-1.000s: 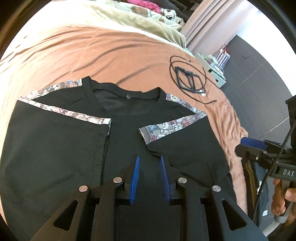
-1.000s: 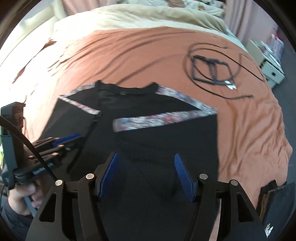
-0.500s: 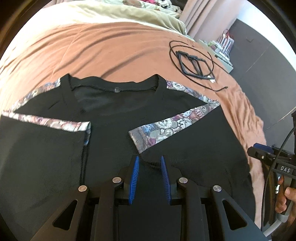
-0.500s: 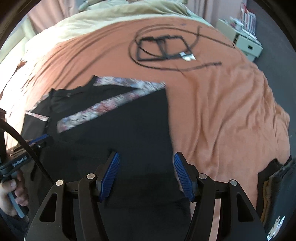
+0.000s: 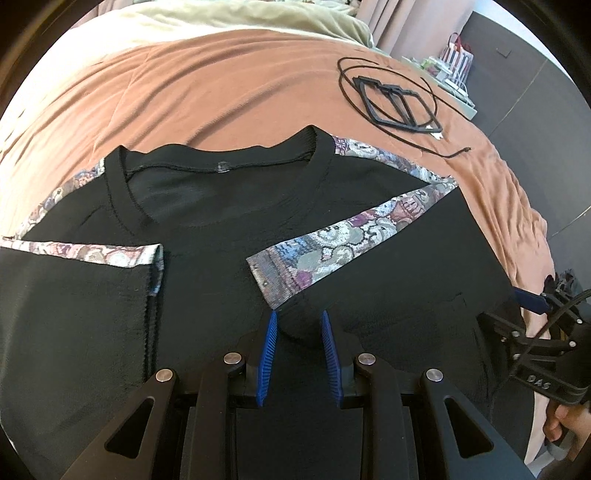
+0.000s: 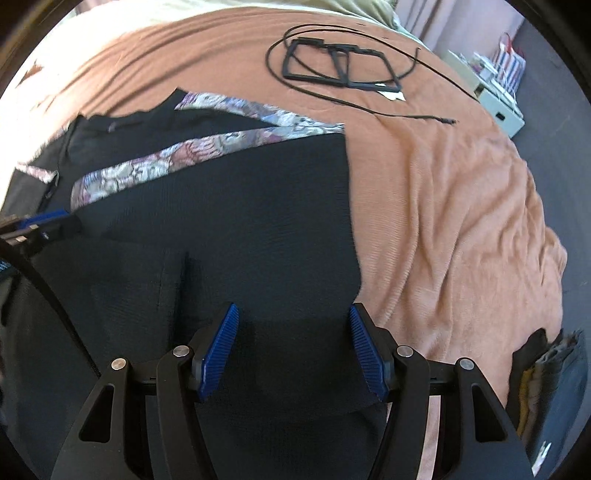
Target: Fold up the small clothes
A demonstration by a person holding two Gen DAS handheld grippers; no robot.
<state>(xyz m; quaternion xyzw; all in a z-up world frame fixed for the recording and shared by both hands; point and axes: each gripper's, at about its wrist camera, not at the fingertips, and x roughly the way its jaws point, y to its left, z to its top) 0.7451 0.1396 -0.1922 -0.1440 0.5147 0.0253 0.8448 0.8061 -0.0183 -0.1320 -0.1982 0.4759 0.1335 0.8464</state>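
- Your bed (image 5: 229, 88) wears a rust-brown cover, with a black cord and frame (image 6: 340, 66) lying at its far side
- The black top (image 5: 221, 206) lies flat on it, patterned sleeves folded inward
- Your left tool (image 5: 297, 325) hangs narrowly apart over the fabric, gripping nothing
- Your right tool (image 6: 291, 321) stands wide apart above the top's right edge

Sunlit bed (image 5: 229, 85), rust blanket; pink curtains (image 5: 410, 22); dark floor (image 6: 554, 122).
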